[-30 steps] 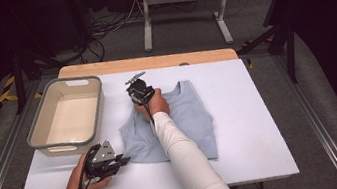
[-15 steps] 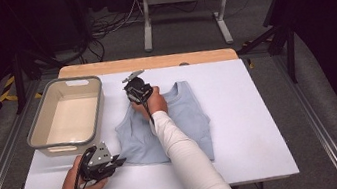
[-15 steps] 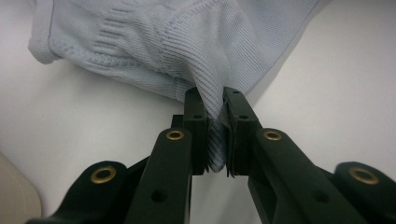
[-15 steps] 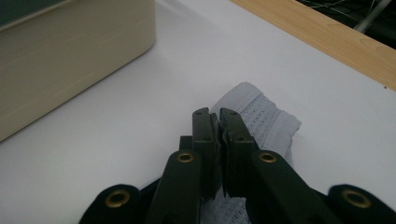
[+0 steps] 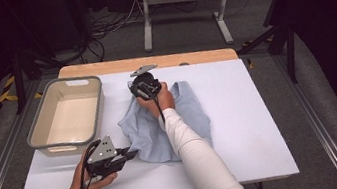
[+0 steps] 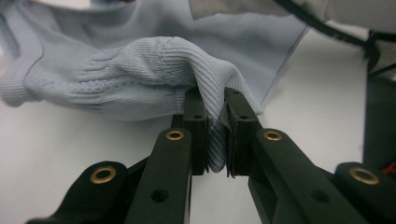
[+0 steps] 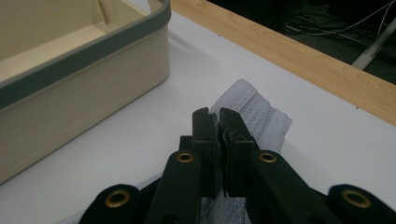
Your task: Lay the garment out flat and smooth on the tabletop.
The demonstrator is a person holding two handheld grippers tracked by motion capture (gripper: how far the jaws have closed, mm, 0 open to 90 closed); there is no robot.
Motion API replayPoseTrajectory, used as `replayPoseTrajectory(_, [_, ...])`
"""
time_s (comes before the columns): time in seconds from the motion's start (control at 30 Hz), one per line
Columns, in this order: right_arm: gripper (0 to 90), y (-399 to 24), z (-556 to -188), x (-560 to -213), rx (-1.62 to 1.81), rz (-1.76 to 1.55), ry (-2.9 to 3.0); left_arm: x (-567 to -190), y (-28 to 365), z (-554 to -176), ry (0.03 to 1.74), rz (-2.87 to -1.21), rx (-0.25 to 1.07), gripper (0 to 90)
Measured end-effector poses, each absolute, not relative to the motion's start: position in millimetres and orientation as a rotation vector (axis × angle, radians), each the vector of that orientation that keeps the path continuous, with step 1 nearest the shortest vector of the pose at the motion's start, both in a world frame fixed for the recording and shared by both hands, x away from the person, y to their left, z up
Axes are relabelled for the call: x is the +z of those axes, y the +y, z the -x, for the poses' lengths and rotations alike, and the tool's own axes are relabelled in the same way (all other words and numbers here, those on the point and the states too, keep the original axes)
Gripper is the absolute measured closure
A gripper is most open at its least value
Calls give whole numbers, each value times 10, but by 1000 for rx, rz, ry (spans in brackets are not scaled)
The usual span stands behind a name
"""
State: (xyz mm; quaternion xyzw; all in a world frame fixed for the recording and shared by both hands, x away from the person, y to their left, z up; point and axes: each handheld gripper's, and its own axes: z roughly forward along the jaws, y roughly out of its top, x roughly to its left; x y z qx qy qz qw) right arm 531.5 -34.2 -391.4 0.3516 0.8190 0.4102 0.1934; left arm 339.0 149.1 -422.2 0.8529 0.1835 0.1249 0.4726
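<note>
Overhead, the top (image 5: 185, 117) lies mid-counter (image 5: 257, 126); the left tool (image 5: 132, 154) clamps its near-left hem, the right tool (image 5: 136, 90) its far strap, beside the bin (image 5: 39, 125). Bare counter spreads right. Left gripper view: ribbed hem (image 6: 140, 74) pinched between jaws. Right gripper view: strap (image 7: 261, 119) pinched, bin wall (image 7: 93, 88) near left.

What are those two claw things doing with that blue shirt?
A person holds a claw in each hand. The left claw is shut on one edge of the light blue knit top, and the right claw is shut on a strap at its far end. The top lies rumpled on the white table, beside a beige bin.
</note>
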Motion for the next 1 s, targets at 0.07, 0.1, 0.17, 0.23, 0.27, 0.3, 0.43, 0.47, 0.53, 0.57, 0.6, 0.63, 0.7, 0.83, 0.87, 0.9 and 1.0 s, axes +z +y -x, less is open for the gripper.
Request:
replayPoseTrajectory(0.07, [860, -428, -5290, -3829, 1175, -973, 2291, -4176, 1397, -3391, 417, -2075, 312, 815])
replayPoseTrajectory(0.1, [860, -463, -5284, -3801, 1186, -968, 2292, -4149, 1334, -3397, 400, -2069, 306, 815])
replayPoseTrajectory(0.17, [863, -558, -5265, -3735, 1187, -963, 2284, -4112, 1245, -3398, 373, -2066, 318, 815])
replayPoseTrajectory(0.23, [863, -667, -5246, -3678, 1196, -961, 2268, -4073, 1152, -3407, 346, -2059, 311, 815])
replayPoseTrajectory(0.27, [863, -722, -5239, -3653, 1201, -962, 2264, -4058, 1105, -3415, 334, -2059, 311, 815])
replayPoseTrajectory(0.3, [863, -780, -5231, -3632, 1206, -960, 2260, -4045, 1049, -3419, 322, -2060, 306, 815])
replayPoseTrajectory(0.43, [863, -1016, -5183, -3578, 1220, -977, 2233, -4030, 880, -3439, 285, -2061, 304, 815])
replayPoseTrajectory(0.47, [863, -1077, -5169, -3572, 1221, -985, 2227, -4028, 834, -3448, 278, -2060, 298, 815])
replayPoseTrajectory(0.53, [863, -1217, -5150, -3573, 1219, -1001, 2210, -4036, 694, -3469, 262, -2062, 293, 815])
replayPoseTrajectory(0.57, [863, -1296, -5138, -3574, 1217, -1012, 2198, -4041, 636, -3479, 255, -2063, 292, 815])
replayPoseTrajectory(0.6, [863, -1361, -5127, -3577, 1222, -1021, 2189, -4044, 596, -3487, 250, -2064, 291, 815])
replayPoseTrajectory(0.63, [863, -1409, -5117, -3580, 1223, -1031, 2182, -4049, 543, -3498, 243, -2065, 283, 815])
replayPoseTrajectory(0.7, [862, -1517, -5097, -3589, 1221, -1047, 2171, -4065, 451, -3502, 234, -2071, 289, 814])
replayPoseTrajectory(0.83, [860, -1747, -5066, -3641, 1190, -1090, 2148, -4118, 268, -3514, 212, -2094, 273, 813])
replayPoseTrajectory(0.87, [859, -1782, -5061, -3656, 1186, -1098, 2144, -4142, 220, -3528, 210, -2101, 272, 812])
replayPoseTrajectory(0.9, [856, -1838, -5057, -3685, 1176, -1112, 2139, -4159, 194, -3536, 210, -2106, 268, 811])
replayPoseTrajectory(1.0, [843, -1952, -5052, -3755, 1142, -1147, 2128, -4218, 110, -3563, 202, -2125, 254, 808])
